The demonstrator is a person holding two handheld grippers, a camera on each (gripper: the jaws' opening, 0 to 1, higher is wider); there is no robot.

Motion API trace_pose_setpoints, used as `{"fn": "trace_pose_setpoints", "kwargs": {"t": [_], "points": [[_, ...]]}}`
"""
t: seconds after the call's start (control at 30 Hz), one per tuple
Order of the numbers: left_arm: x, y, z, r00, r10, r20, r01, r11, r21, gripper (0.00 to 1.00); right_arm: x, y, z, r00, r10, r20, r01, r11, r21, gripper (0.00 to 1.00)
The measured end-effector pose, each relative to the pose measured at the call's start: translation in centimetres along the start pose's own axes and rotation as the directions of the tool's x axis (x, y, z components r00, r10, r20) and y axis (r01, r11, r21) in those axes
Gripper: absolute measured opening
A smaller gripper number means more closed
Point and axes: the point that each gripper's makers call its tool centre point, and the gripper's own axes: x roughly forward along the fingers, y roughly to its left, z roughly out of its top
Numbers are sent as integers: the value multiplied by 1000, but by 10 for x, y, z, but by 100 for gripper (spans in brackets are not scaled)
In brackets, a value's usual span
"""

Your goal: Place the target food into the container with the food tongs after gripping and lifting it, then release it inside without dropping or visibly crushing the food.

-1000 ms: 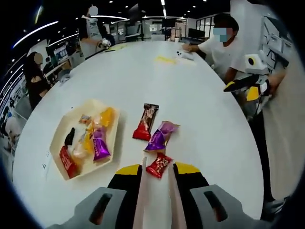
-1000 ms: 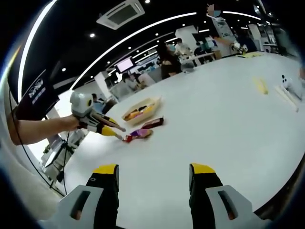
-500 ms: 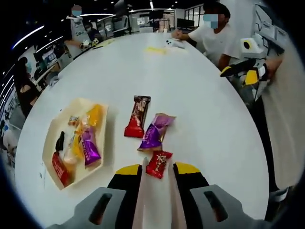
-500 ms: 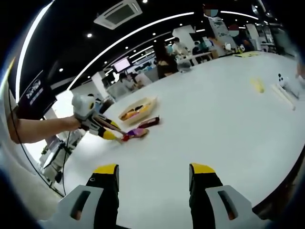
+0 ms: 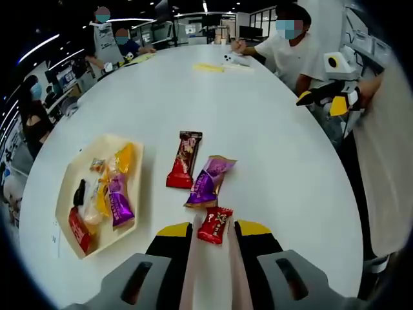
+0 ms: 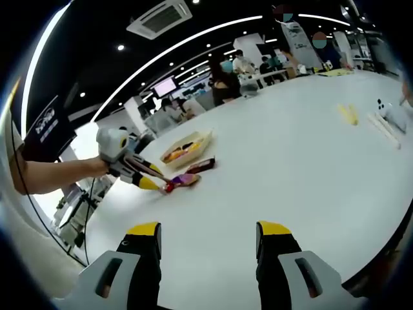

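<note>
A small red candy lies on the white table, right at the tips of the pale food tongs. My left gripper is shut on those tongs. Just beyond lie a purple wrapped candy and a dark red bar. At the left stands the cream tray with several wrapped sweets in it. In the right gripper view, the left gripper points its tongs at the red candy near the tray. My right gripper is open, holding nothing.
The right gripper hangs past the table's right edge. A person in a white shirt sits at the far side, with yellow and white items near them. More people are seated around the far end.
The left gripper view has shifted slightly, and the tong tips sit a little closer around the small red candy. The right gripper has hardly moved.
</note>
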Motion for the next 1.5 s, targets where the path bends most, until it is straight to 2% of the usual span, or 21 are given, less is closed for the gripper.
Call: {"fn": "trace_pose_setpoints", "kwargs": {"t": [0.13,0.53,0.7,0.97,1.27,1.5], "points": [[3,-2,1,1000,-7,-1,7,1000,-6,24,-1,-1,0,1000,-2,1,2,1000,4,59],[2,-2,-1,1000,-6,-6,5,990,-142,21,-1,-2,0,1000,6,6,-6,1000,11,59],[2,-1,-1,1000,24,19,-20,976,-219,20,0,-1,-1,1000,17,3,-17,1000,10,59],[-5,-5,-7,997,64,34,-53,965,-257,19,4,8,7,999,53,-11,-53,998,-31,58],[-21,-9,-9,984,137,112,-85,920,-383,19,7,32,15,994,110,-25,-111,990,-89,58],[-25,-20,-5,971,177,162,-91,898,-431,19,6,46,16,990,137,-45,-141,983,-114,58]]}}
